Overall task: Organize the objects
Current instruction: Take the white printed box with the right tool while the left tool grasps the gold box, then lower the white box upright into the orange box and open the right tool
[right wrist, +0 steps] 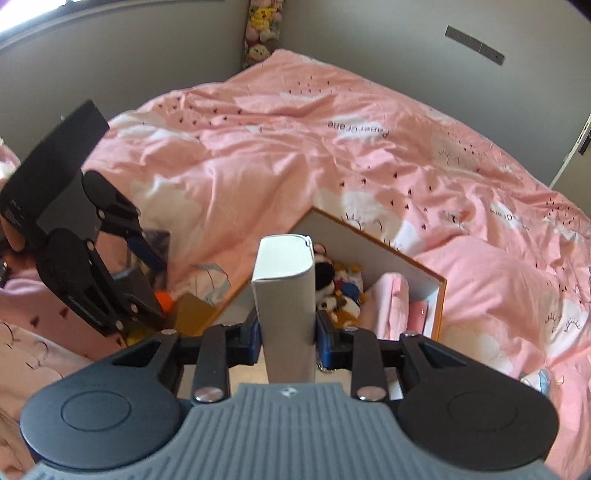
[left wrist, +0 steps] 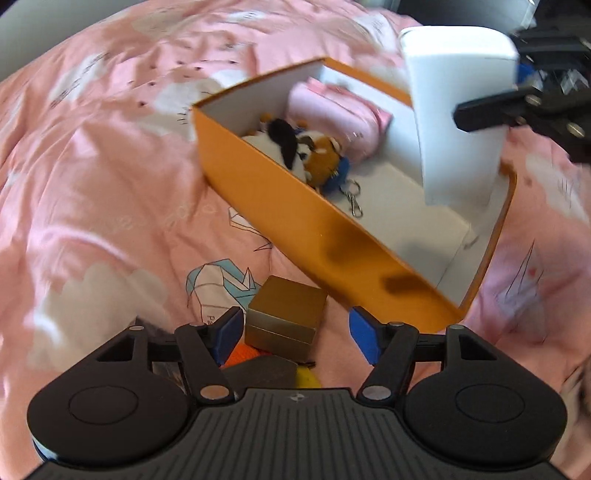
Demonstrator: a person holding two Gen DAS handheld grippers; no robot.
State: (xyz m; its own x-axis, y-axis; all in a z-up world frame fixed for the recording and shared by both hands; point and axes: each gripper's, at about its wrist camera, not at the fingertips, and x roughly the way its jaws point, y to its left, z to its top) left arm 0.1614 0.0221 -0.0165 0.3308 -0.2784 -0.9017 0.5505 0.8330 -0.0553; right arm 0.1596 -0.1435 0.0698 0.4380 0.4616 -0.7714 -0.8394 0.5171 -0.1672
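A pink duvet (right wrist: 332, 155) printed with white clouds, tiny dark birds and origami cranes covers the whole bed, rumpled into soft folds. Grey walls (right wrist: 155, 48) meet at the far corner, where a column of stuffed toys (right wrist: 260, 26) hangs. A dark strip (right wrist: 474, 46) is fixed to the right-hand wall.
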